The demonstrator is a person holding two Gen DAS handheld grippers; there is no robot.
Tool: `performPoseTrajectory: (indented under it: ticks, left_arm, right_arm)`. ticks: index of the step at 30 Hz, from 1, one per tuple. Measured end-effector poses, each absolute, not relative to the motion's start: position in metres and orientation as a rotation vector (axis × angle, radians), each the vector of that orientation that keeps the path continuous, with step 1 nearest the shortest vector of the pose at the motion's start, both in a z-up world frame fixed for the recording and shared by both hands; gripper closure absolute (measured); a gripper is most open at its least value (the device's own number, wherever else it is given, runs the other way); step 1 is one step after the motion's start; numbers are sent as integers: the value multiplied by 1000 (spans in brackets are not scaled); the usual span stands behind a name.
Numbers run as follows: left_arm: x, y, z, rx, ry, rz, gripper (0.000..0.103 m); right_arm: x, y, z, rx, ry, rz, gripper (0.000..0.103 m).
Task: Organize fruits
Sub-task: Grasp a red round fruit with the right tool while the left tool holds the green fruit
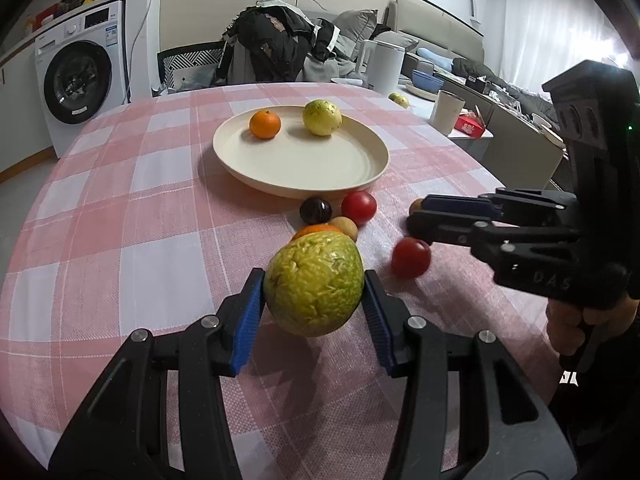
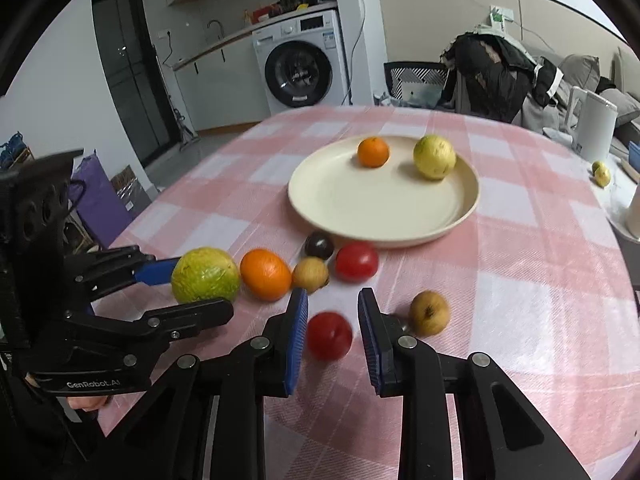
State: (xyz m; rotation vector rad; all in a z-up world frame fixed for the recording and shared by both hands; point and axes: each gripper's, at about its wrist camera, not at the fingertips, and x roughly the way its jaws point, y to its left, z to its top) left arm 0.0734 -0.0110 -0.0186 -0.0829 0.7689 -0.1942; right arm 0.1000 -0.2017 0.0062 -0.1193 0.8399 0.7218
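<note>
My left gripper (image 1: 314, 280) is shut on a rough green-yellow fruit (image 1: 314, 284), its blue pads pressing both sides just above the pink checked cloth. In the right wrist view, a blurred red tomato (image 2: 329, 336) shows between the narrowly parted pads of my right gripper (image 2: 332, 296). The left wrist view shows that tomato (image 1: 411, 258) lying on the cloth below the right gripper (image 1: 416, 216), not pinched. A cream plate (image 1: 300, 168) holds an orange (image 1: 265, 123) and a yellow-green fruit (image 1: 322, 117). A dark plum (image 2: 319, 245), another tomato (image 2: 356, 262), an orange (image 2: 265, 274) and two brownish fruits (image 2: 310, 274) (image 2: 429, 313) lie in front of the plate.
A white kettle (image 1: 382, 66) and a pale cup (image 1: 448, 112) stand past the table's right edge, beside a small yellow fruit (image 2: 601, 174). A chair piled with dark clothes (image 1: 276, 46) sits behind the table, and a washing machine (image 1: 76, 76) stands at the far left.
</note>
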Motion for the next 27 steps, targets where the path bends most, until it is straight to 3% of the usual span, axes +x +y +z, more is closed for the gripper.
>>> performPoseTrajectory:
  ticks: [7, 12, 27]
  left_arm:
    - [76, -8, -22, -90, 780, -181, 58]
    - [77, -7, -23, -86, 779, -180, 58]
    - [77, -7, -23, -85, 776, -178, 58]
  right_arm:
    - [93, -206, -1, -141, 878, 765, 75]
    - [90, -208, -4, -154, 880, 760, 68]
    - [87, -204, -21, -225, 933, 739, 68]
